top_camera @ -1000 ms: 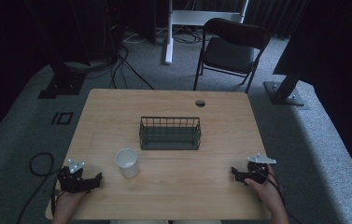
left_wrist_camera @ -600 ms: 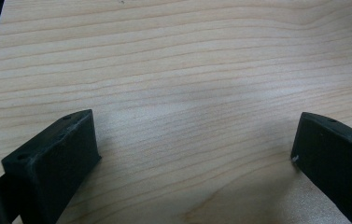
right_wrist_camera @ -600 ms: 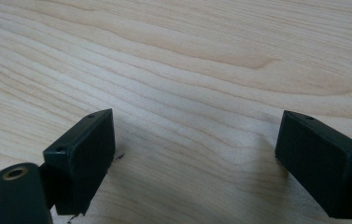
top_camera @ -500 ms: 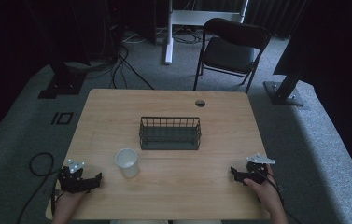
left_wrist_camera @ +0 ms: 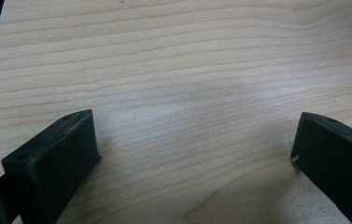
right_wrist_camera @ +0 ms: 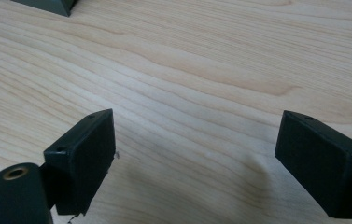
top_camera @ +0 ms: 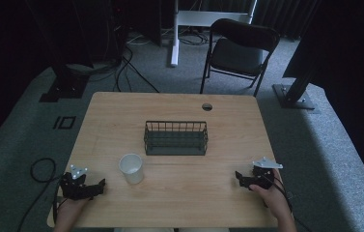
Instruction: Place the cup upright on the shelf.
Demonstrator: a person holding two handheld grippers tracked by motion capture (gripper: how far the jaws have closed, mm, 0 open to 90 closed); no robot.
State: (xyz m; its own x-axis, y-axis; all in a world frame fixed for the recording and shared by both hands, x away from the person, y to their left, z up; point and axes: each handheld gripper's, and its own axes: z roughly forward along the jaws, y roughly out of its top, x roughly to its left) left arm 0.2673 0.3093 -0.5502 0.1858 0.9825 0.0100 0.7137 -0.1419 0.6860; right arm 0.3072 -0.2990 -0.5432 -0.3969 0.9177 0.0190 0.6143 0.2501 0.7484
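Both gripper views show jaws spread over bare table [left_wrist_camera: 187,70]; the high view adds cup [top_camera: 132,168] (apparently empty) near left gripper [top_camera: 101,185].

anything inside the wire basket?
The wire basket looks empty in the high view: its dark floor shows through the open top, with nothing on it. The strip just behind the near wall is partly screened by the wires. The white paper cup stands outside it.

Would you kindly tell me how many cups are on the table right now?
1. A white cup stands near the left gripper, in front of the wire basket; none seems hidden.
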